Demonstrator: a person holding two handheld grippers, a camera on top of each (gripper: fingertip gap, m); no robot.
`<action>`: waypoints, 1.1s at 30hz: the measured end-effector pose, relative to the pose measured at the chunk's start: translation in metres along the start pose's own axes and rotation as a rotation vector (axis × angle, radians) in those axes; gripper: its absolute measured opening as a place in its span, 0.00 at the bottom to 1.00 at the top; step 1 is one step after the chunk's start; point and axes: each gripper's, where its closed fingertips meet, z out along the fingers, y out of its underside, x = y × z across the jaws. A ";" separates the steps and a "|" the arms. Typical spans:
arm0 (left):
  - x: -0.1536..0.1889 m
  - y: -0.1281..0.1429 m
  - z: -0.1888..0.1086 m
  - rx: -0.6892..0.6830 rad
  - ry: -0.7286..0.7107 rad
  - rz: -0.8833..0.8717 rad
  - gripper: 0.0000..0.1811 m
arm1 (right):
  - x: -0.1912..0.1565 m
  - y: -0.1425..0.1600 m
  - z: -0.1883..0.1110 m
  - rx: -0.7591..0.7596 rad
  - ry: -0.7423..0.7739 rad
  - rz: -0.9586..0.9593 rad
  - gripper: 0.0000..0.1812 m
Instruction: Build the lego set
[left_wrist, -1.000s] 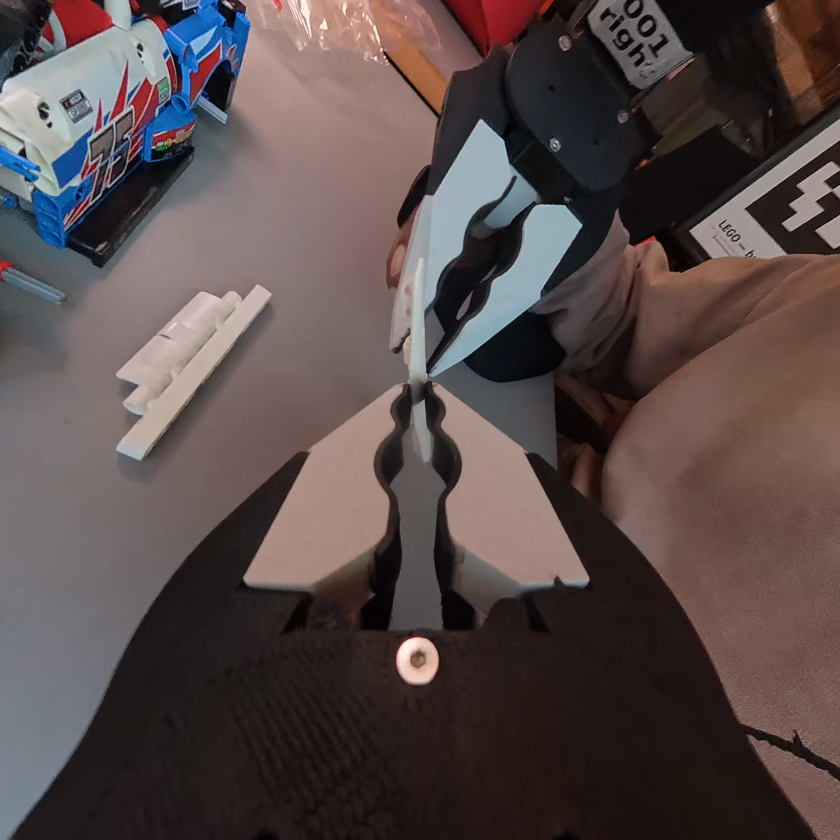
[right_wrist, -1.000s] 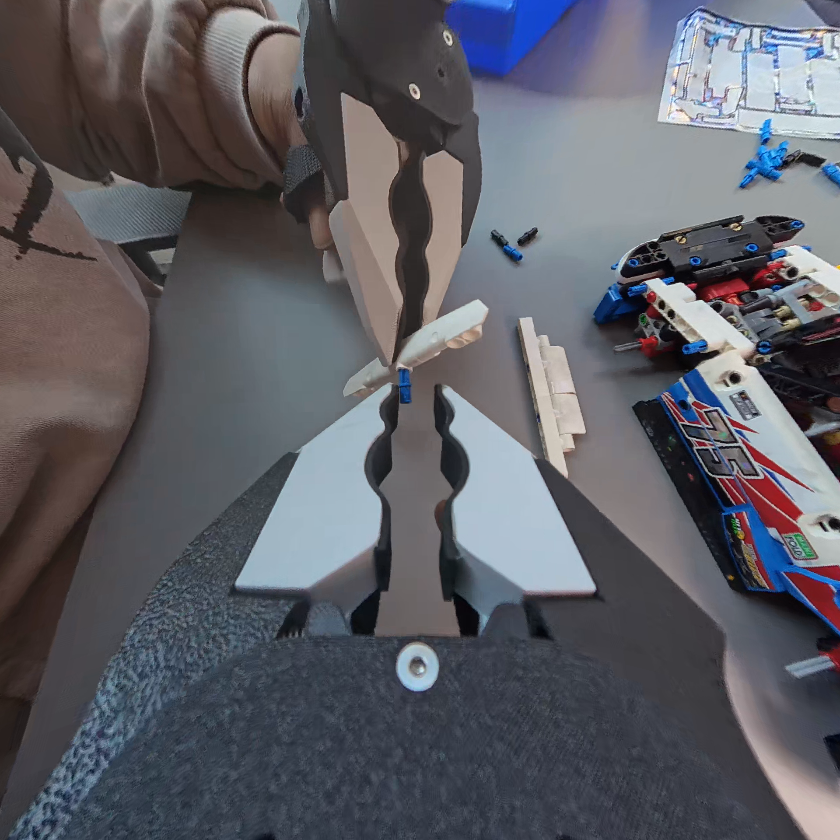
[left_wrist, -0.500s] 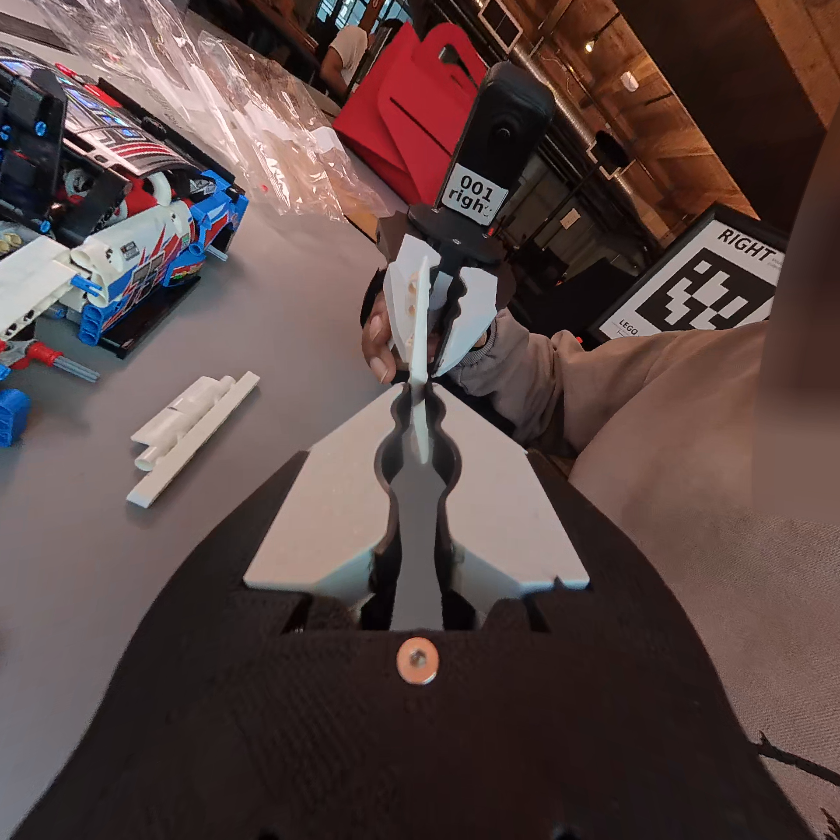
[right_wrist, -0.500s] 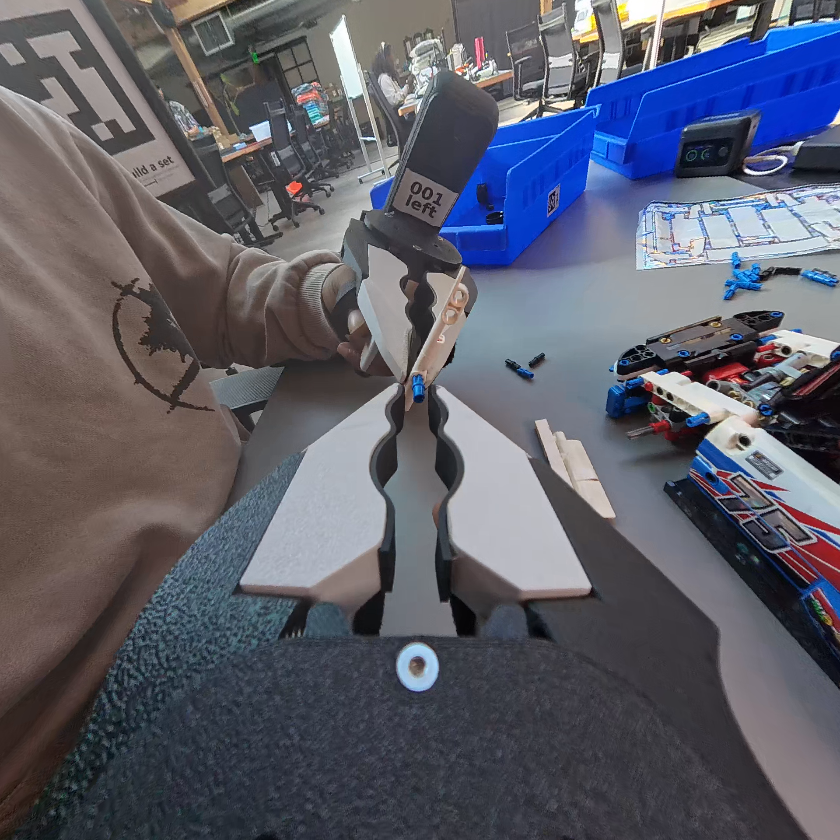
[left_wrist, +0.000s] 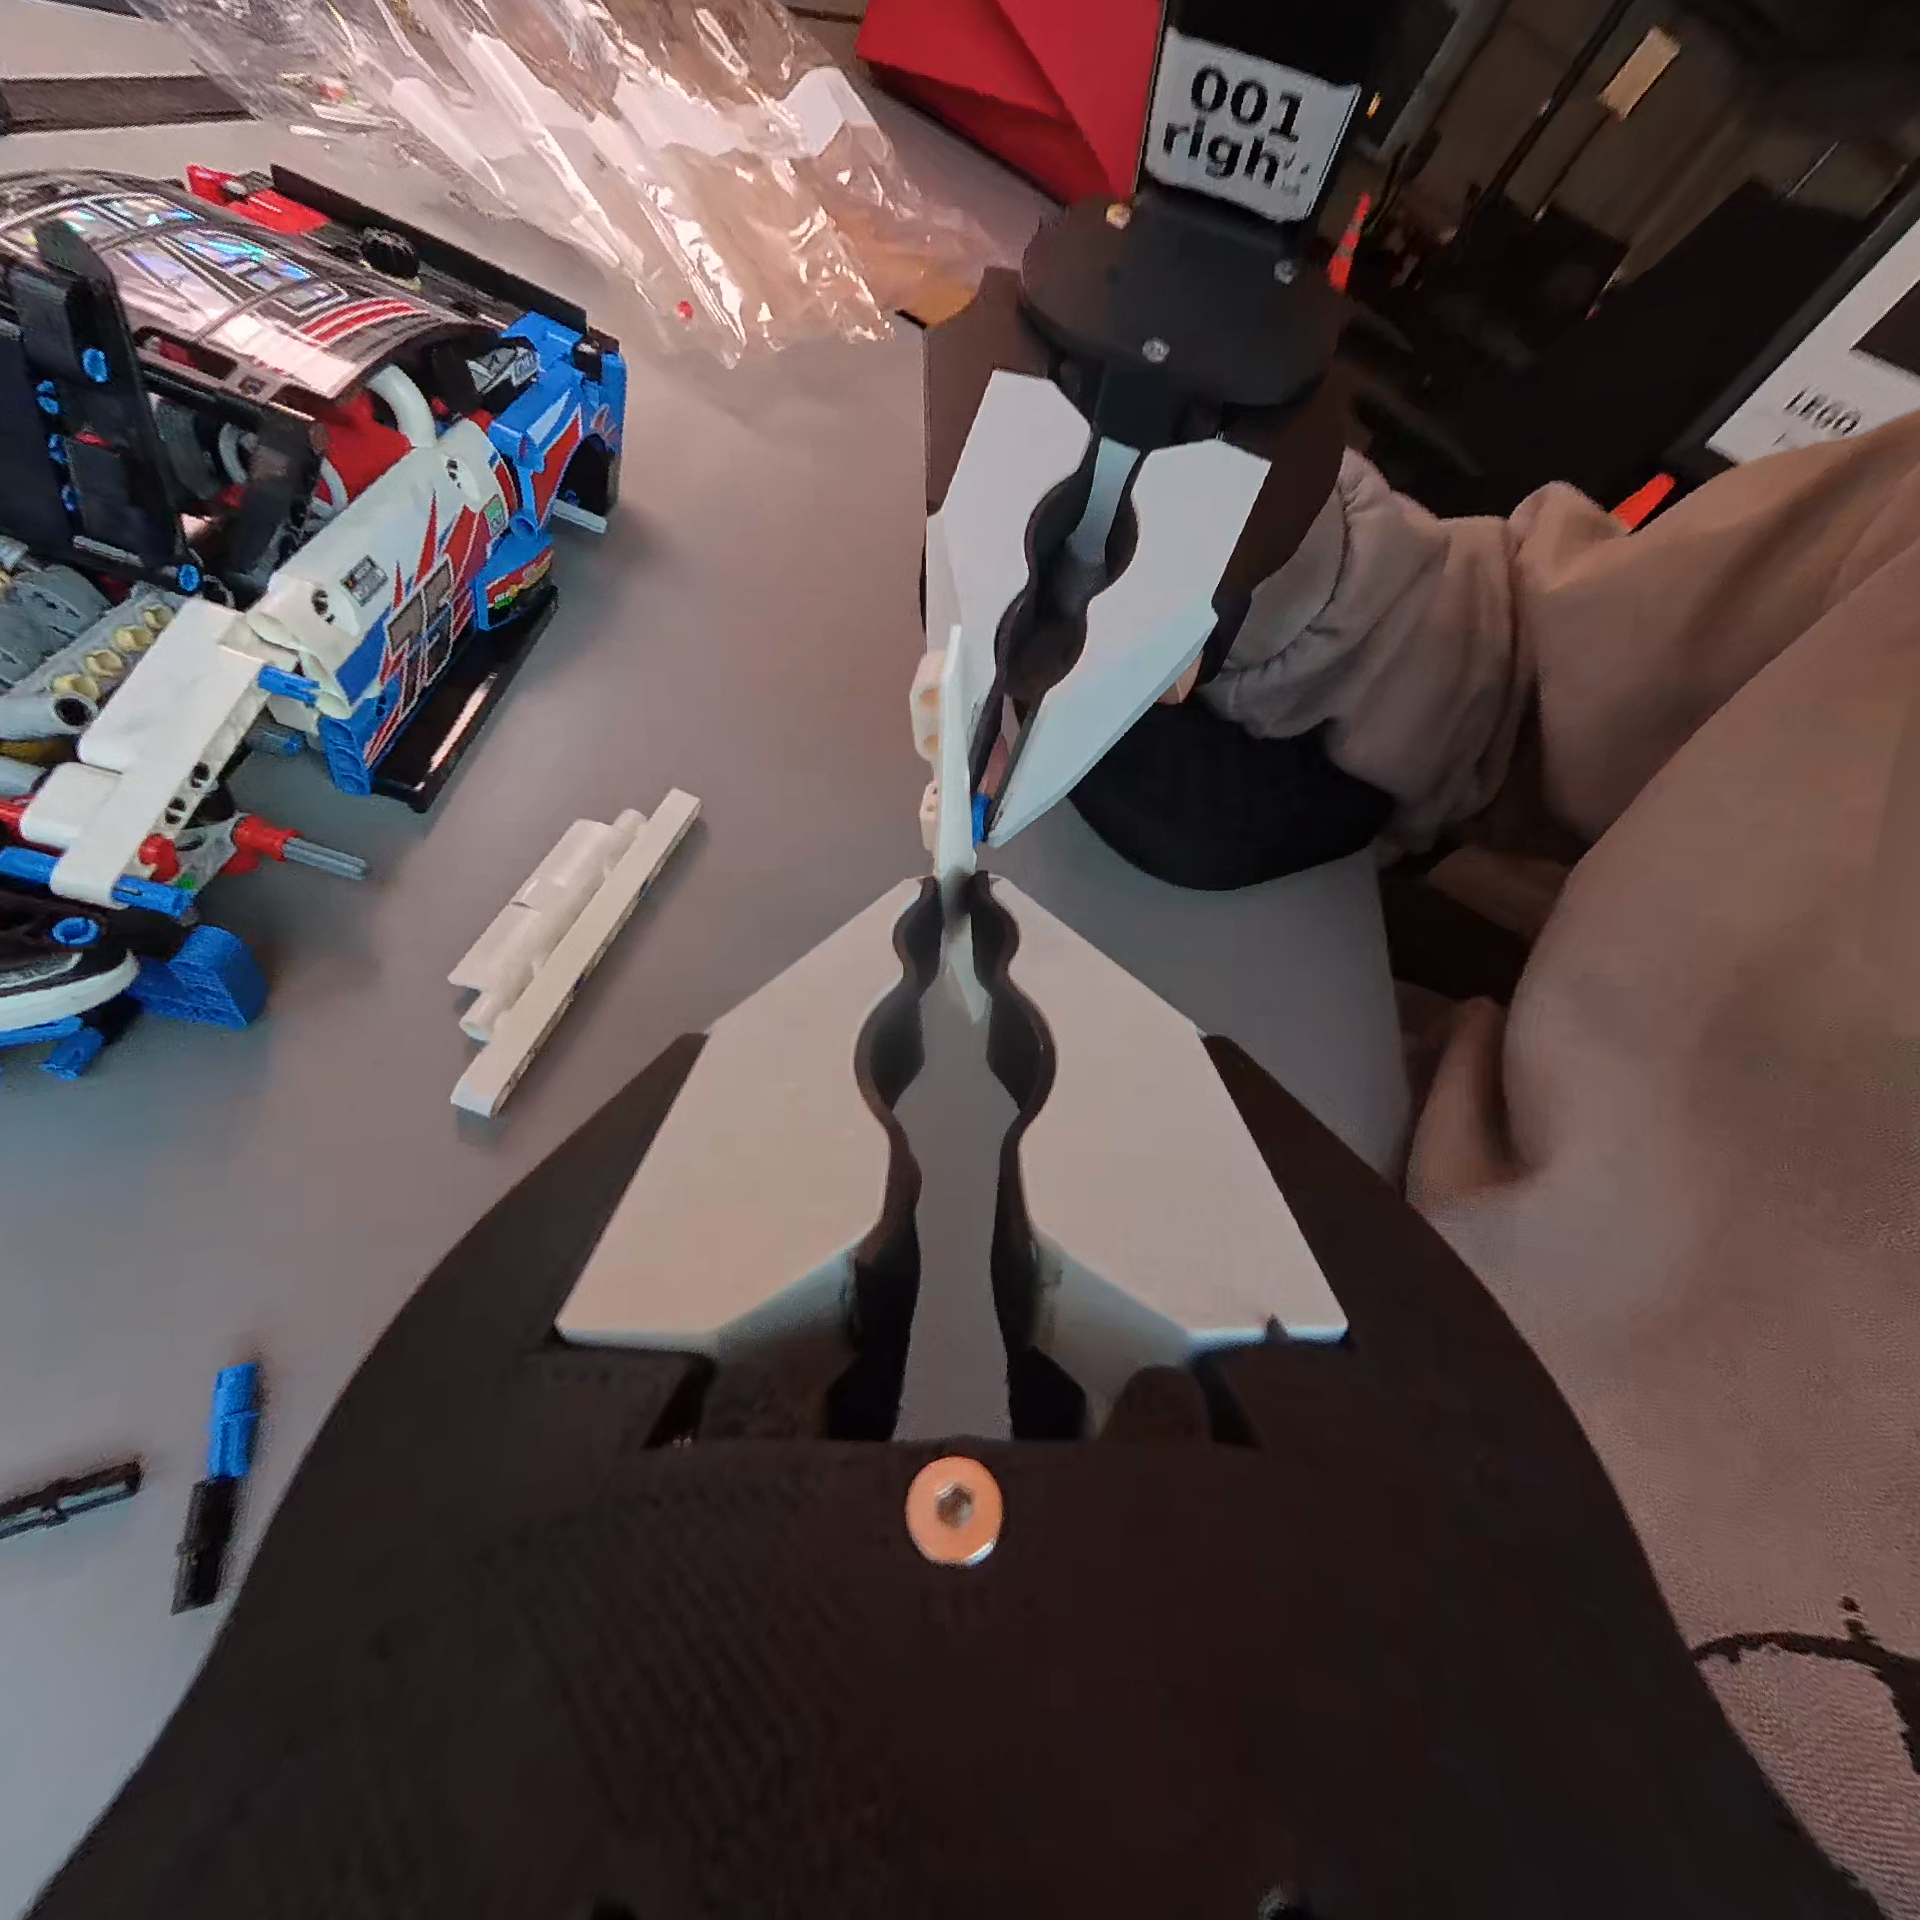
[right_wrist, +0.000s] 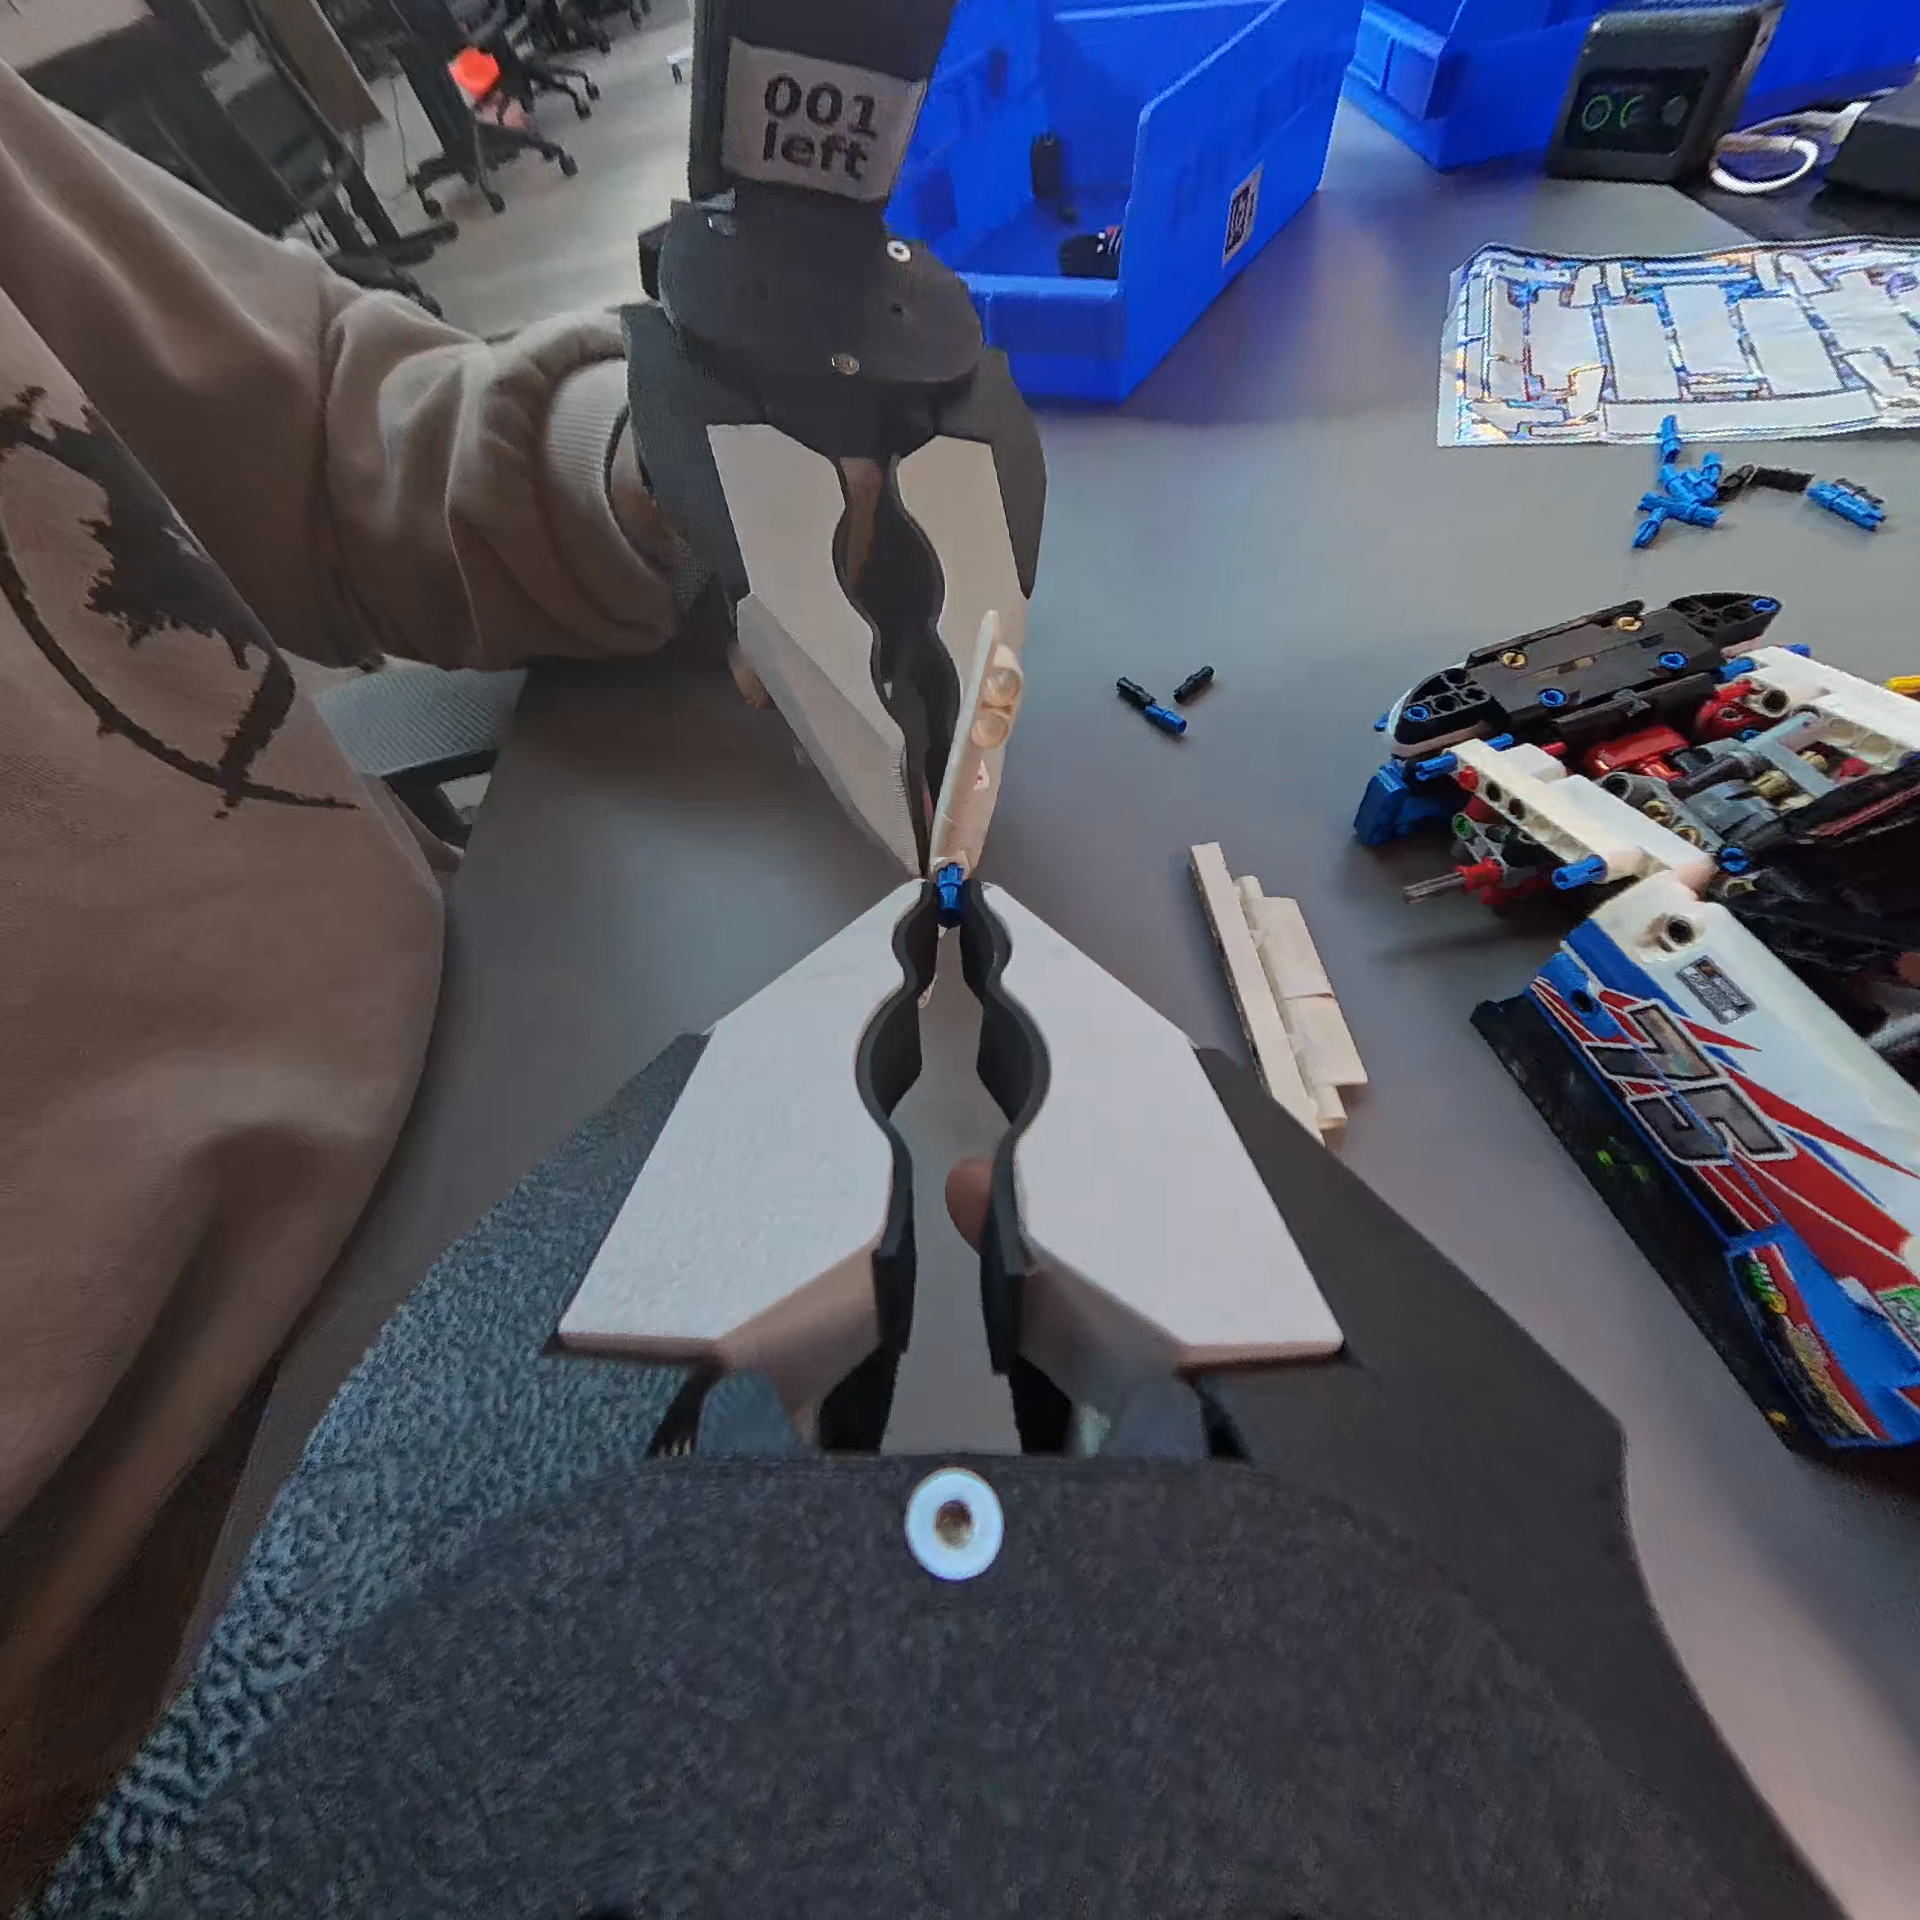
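Observation:
My left gripper (left_wrist: 951, 902) is shut on a flat white panel piece (left_wrist: 951, 748) and holds it on edge above the grey table (left_wrist: 779, 582). A small blue pin (right_wrist: 948, 896) sticks out of the panel's lower end (right_wrist: 971, 748). My right gripper (right_wrist: 948, 906) faces the left one tip to tip and is shut on that blue pin. In the left wrist view the right gripper's tips (left_wrist: 992, 831) touch the panel, with the pin (left_wrist: 981, 816) just showing. In the right wrist view the left gripper (right_wrist: 925, 852) comes in from above.
A partly built blue, white and red race car (left_wrist: 312, 540) (right_wrist: 1714, 1039) lies on the table. A white panel assembly (left_wrist: 566, 956) (right_wrist: 1278, 987) lies near it. Loose pins (left_wrist: 229, 1423) (right_wrist: 1153, 707), a sticker sheet (right_wrist: 1683, 343), blue bins (right_wrist: 1122, 208) and plastic bags (left_wrist: 623, 156) lie around. The grippers are tip to tip, or close to it.
My right gripper's jaws have closed from open onto the blue pin in the panel. Both grippers tipped upward half a second ago and now point back down toward the table.

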 end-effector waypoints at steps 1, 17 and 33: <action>0.000 0.003 0.001 -0.023 -0.014 0.031 0.02 | -0.002 0.002 0.000 -0.022 0.000 -0.023 0.01; 0.015 0.016 0.009 -0.057 0.044 0.098 0.01 | -0.017 0.010 -0.001 -0.055 -0.095 -0.030 0.01; 0.035 0.013 0.005 -0.023 0.123 0.186 0.01 | -0.036 0.008 -0.004 -0.010 -0.266 0.072 0.01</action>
